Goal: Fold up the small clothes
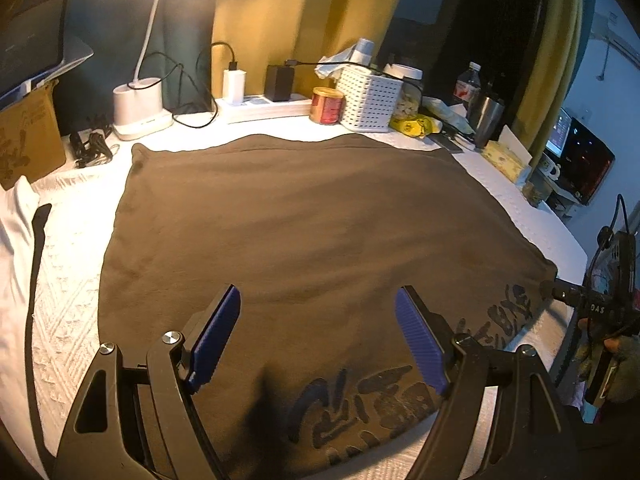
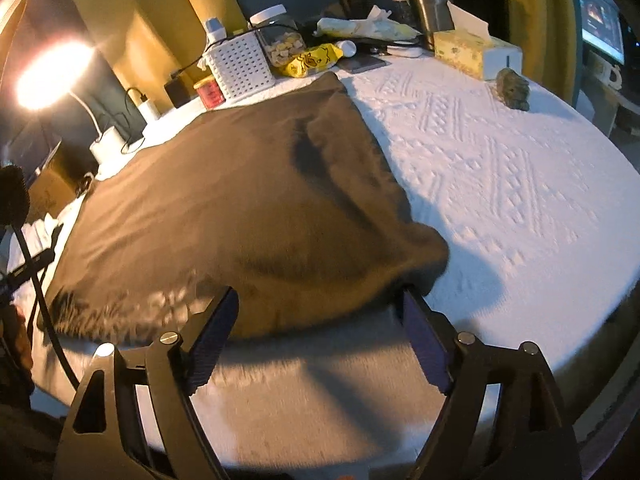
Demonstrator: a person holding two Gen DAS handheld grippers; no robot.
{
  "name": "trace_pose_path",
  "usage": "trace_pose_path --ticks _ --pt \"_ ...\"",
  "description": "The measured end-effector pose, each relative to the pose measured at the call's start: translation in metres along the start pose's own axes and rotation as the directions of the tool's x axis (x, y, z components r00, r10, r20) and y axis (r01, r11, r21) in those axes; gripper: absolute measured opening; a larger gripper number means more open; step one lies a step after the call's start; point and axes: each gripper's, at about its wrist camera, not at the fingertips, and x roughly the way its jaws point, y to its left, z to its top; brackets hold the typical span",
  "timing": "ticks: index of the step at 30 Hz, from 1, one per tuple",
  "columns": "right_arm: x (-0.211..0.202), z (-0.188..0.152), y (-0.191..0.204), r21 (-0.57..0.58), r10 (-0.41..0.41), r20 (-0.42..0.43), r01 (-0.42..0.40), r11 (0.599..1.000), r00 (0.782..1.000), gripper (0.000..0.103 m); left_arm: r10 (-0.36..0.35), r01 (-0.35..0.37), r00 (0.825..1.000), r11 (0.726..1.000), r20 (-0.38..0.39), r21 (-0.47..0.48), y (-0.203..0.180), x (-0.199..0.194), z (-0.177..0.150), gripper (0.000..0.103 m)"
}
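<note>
A dark brown garment (image 1: 288,224) with dark printed lettering along its near edge lies spread flat on the white textured table cover (image 1: 68,320). My left gripper (image 1: 318,334) is open and empty, hovering over the garment's near edge with the blue pads (image 1: 216,336) apart. In the right wrist view the same garment (image 2: 240,200) lies ahead, its near right corner slightly raised. My right gripper (image 2: 318,340) is open and empty just in front of the garment's near edge, its right finger close to that corner. The right gripper's body also shows at the right edge of the left wrist view.
Along the back stand a lit desk lamp (image 1: 138,108), a power strip with chargers (image 1: 260,106), a red tin (image 1: 327,105), a white perforated basket (image 1: 370,98), a jar, a yellow packet (image 2: 314,60), a steel cup (image 2: 430,4) and a tissue box (image 2: 476,52). A cardboard box (image 1: 28,136) stands at left. White cloth (image 1: 16,232) lies at far left.
</note>
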Motion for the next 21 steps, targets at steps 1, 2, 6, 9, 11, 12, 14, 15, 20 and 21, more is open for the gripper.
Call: trace_pose_path --ticks 1,2,6,9,11,12,14,15,20,21 --pt "0.002 0.002 0.001 0.004 -0.001 0.005 0.001 1.000 1.000 0.085 0.002 -0.002 1.000 1.000 -0.003 -0.003 0.002 0.002 0.001 0.079" --pt "0.005 0.005 0.002 0.010 0.003 0.008 -0.004 1.000 1.000 0.085 0.003 -0.003 1.000 1.000 -0.005 -0.005 0.004 0.002 0.002 0.079" --pt "0.017 0.017 0.008 0.006 0.024 0.009 -0.024 1.000 1.000 0.085 0.011 -0.011 1.000 1.000 -0.012 -0.021 0.014 0.007 0.005 0.079" --pt "0.028 0.026 0.015 -0.004 0.044 0.010 -0.044 0.999 0.999 0.085 0.019 -0.019 1.000 0.999 -0.016 -0.039 0.023 0.011 0.009 0.079" --pt "0.033 0.032 0.018 -0.002 0.059 0.014 -0.059 0.998 0.998 0.085 0.022 -0.022 1.000 0.999 -0.020 -0.046 0.028 0.013 0.010 0.079" --pt "0.037 0.035 0.019 0.004 0.072 0.015 -0.072 0.997 0.997 0.084 0.023 -0.024 0.999 0.999 -0.022 -0.048 0.030 0.014 0.011 0.079" --pt "0.043 0.043 0.019 0.031 0.101 0.027 -0.101 0.994 0.995 0.084 0.026 -0.027 0.999 0.998 -0.026 -0.054 0.034 0.016 0.012 0.079" --pt "0.047 0.046 0.019 0.041 0.117 0.026 -0.118 0.992 0.993 0.084 0.026 -0.028 0.999 0.998 -0.028 -0.054 0.036 0.017 0.013 0.079" --pt "0.067 0.068 0.021 0.063 0.142 0.030 -0.143 0.988 0.989 0.073 0.025 -0.028 0.999 0.998 -0.041 -0.064 0.046 0.023 0.016 0.079" --pt "0.070 0.071 0.021 0.065 0.147 0.030 -0.148 0.987 0.989 0.066 0.025 -0.028 0.999 0.997 -0.045 -0.067 0.049 0.024 0.016 0.079"
